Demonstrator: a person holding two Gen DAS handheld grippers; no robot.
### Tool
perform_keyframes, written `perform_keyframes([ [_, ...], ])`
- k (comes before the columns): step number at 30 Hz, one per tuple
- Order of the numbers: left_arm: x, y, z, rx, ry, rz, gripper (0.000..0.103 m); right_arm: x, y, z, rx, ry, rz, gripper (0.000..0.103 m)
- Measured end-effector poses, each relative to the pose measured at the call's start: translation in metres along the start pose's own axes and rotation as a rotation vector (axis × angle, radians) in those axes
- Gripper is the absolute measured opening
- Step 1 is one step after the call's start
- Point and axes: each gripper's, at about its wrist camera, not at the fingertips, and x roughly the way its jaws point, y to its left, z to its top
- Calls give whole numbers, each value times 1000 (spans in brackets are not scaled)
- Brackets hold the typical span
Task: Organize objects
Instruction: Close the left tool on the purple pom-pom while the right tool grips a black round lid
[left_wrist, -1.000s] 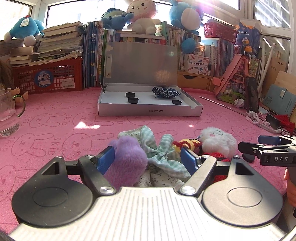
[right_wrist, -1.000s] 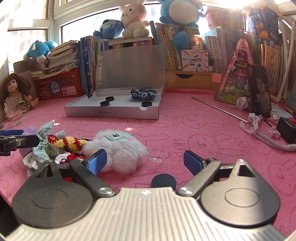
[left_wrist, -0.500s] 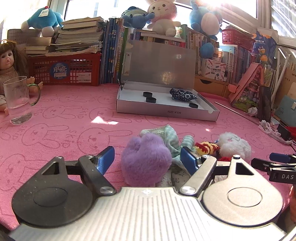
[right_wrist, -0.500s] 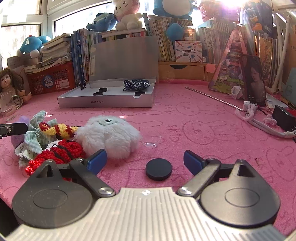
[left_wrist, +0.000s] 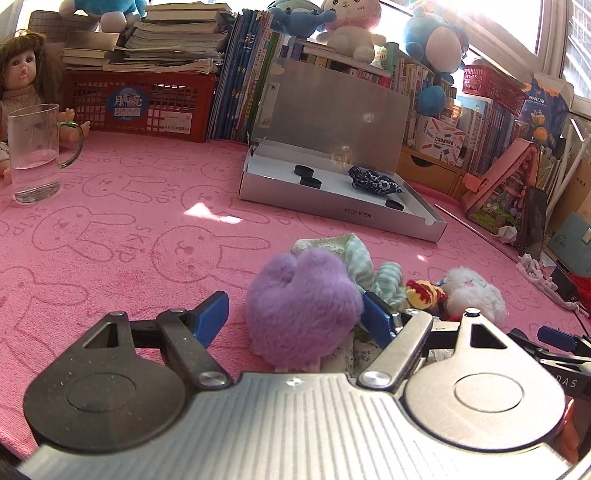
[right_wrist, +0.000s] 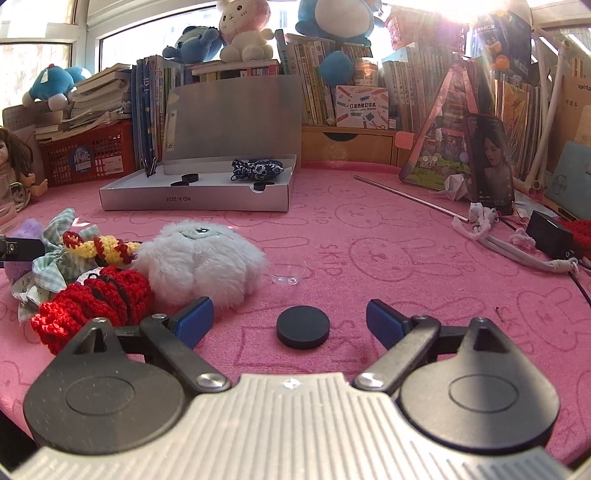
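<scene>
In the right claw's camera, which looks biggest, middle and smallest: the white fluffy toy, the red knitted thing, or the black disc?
1. white fluffy toy
2. red knitted thing
3. black disc

The disc looks smallest even though it lies nearest the camera; the toy and knit look close in size.

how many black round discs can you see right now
4. Three lie in the open silver box: discs at and. One lies on the pink cloth between the right claw's fingers. Others may be hidden.
</scene>
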Motion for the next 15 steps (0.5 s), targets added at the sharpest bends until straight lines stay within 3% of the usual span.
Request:
perform_keyframes([
  [13,10,8,-2,-69,31,-45,80,2,-2,-4,36,15,3,87],
  [15,9,7,-1,-71,26,-52,76,2,-2,-4,35,14,4,86],
])
